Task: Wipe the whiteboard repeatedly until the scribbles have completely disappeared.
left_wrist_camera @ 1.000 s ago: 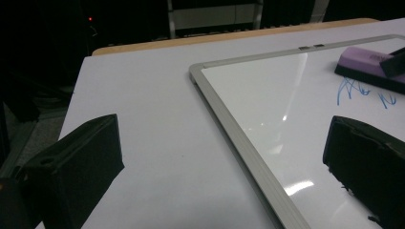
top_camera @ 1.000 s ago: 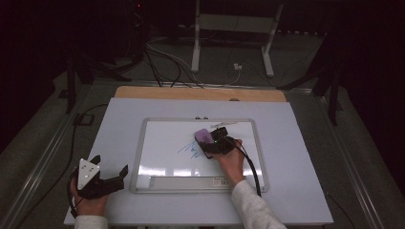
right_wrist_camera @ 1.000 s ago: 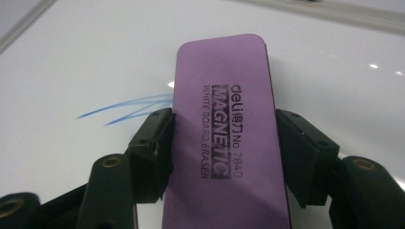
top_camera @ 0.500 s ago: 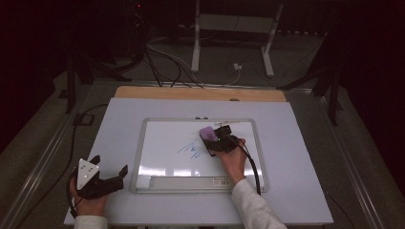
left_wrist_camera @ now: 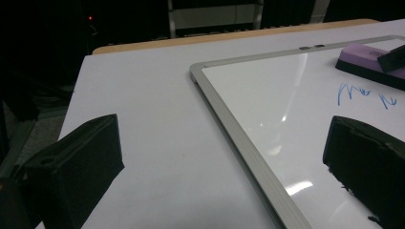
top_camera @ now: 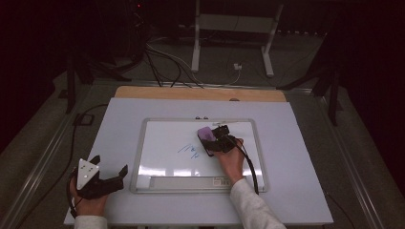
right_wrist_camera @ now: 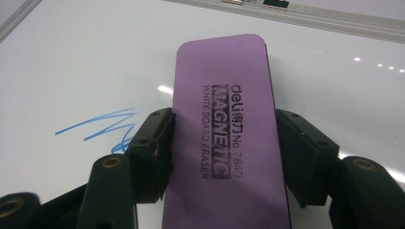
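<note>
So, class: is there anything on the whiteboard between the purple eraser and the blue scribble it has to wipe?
Nothing visible. The right gripper is shut on the eraser, and only bare whiteboard lies between it and the blue scribble just beside it.

Behind the white worktop, whose far edge is a wooden strip, the dark floor carries a bundle of black cables, a white metal stand with two legs, and a small white plug lying between these legs.
</note>
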`<state>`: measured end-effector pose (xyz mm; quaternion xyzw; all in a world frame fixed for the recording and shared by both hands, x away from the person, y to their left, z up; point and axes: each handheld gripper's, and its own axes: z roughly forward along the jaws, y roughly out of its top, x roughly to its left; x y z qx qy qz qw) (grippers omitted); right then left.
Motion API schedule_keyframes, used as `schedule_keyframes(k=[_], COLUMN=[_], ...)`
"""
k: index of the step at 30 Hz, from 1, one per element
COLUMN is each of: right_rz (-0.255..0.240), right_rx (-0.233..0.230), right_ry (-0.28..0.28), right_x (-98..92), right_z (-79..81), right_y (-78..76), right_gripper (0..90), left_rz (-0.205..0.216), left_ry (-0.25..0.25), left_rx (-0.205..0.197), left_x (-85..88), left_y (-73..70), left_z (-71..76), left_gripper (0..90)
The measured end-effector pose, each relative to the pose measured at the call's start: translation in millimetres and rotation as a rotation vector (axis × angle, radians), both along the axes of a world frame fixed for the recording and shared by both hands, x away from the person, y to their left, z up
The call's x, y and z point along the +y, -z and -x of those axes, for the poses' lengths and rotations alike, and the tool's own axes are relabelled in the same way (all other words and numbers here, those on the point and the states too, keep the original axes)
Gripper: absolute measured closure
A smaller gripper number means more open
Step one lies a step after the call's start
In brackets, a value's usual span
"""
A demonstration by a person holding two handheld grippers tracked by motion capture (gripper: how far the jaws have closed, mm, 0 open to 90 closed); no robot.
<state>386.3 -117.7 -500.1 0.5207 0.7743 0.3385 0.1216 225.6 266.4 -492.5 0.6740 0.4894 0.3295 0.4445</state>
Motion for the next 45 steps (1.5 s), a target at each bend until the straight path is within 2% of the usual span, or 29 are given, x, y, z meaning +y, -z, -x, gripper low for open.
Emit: schedule_keyframes(k=[5,8,10,12,15,16,18,23,25,27,30,32,34,40,43,45], right_rz=[-0.012,-0.001,0.003,0.023,-0.007,0.006,-0.005,-0.015,-0.012,-0.006,0.011,-0.01,-0.001,-0.012,-0.012,-0.004], right_rx=[0.009,0.005,-0.002,-0.018,0.002,-0.006,-0.001,0.012,0.011,0.005,-0.011,0.004,-0.003,0.002,0.004,0.0], right_ry=[-0.1,-0.12,-0.091,-0.026,0.018,0.016,-0.02,-0.135,-0.154,-0.138,-0.076,-0.047,-0.054,-0.154,-0.153,-0.121], right_x=[16.6,19.3,15.1,6.2,-1.6,0.3,6.2,26.2,27.8,24.2,14.2,7.1,9.7,30.9,29.4,24.0], right_z=[11.3,12.4,9.0,2.9,-1.9,-0.4,3.1,15.6,17.2,15.0,8.0,3.7,6.1,18.9,17.4,13.7], right_y=[0.0,-0.6,-0.3,-0.5,0.4,0.1,0.3,0.0,-0.2,-0.1,-0.2,0.3,0.1,0.5,0.4,0.0], right_gripper=[41.0,41.1,41.1,41.1,41.0,41.0,41.1,41.0,41.0,41.0,41.0,41.1,41.1,41.1,41.0,41.1], left_rz=[-0.002,0.0,0.001,0.002,0.001,0.0,-0.002,0.001,0.0,0.002,0.004,0.003,-0.001,0.001,0.002,0.003], left_ry=[0.0,-0.002,-0.004,-0.004,-0.002,0.0,0.001,-0.001,-0.003,-0.003,-0.004,-0.002,0.001,0.0,-0.003,-0.003], left_rx=[0.001,-0.001,-0.001,-0.001,0.001,0.001,0.001,-0.003,-0.001,-0.002,-0.005,-0.002,-0.001,-0.002,-0.002,-0.003], left_x=[-0.7,0.1,0.8,1.3,0.7,0.2,-0.5,0.1,0.7,0.9,1.4,0.9,-0.1,-0.2,0.6,0.8], left_y=[-0.3,-0.6,-0.6,-0.6,-0.1,0.1,-0.1,-0.7,-0.5,-0.7,-1.1,-0.8,-0.4,-1.0,-0.7,-0.8], left_z=[0.1,0.8,1.1,1.0,0.1,-0.2,-0.3,0.6,0.7,1.0,1.3,0.7,-0.1,0.8,0.9,1.1], left_gripper=[0.6,0.6,0.6,0.6,0.6,0.6,0.6,0.6,0.6,0.6,0.6,0.6,0.6,0.6,0.6,0.6])
